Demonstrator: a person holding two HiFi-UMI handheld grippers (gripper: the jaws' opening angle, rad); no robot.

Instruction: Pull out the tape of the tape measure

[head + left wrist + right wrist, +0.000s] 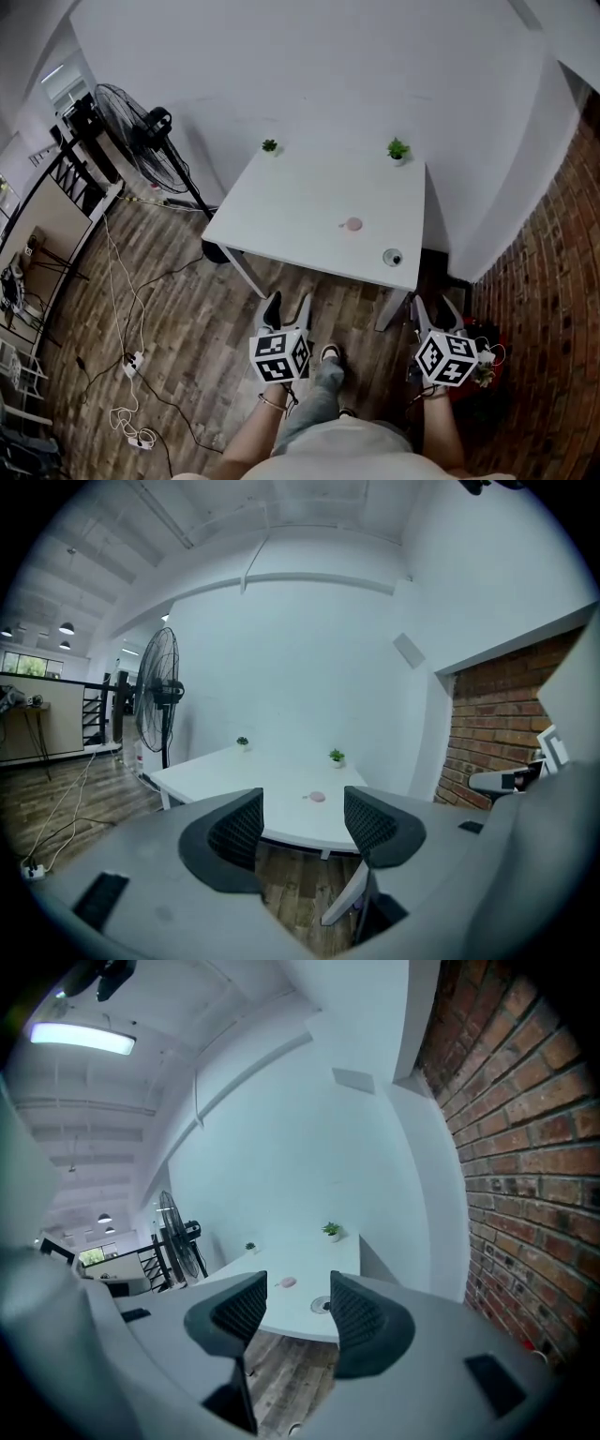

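A small round pink tape measure (pixel 352 224) lies on the white table (pixel 300 192), toward its near right side. It also shows as a pink spot in the left gripper view (pixel 318 797) and in the right gripper view (pixel 288 1282). Both grippers hang over the wooden floor, short of the table's near edge. My left gripper (pixel 288 302) is open and empty, its jaws (pixel 302 819) framing the table. My right gripper (pixel 434 307) is also open and empty (pixel 295 1307), below the table's near right corner.
Two small potted plants (pixel 270 145) (pixel 397 149) stand at the table's far edge. A round grey fitting (pixel 392 257) sits near the front right corner. A standing fan (pixel 141 141) and floor cables (pixel 131 361) are at left; a brick wall (pixel 553 281) at right.
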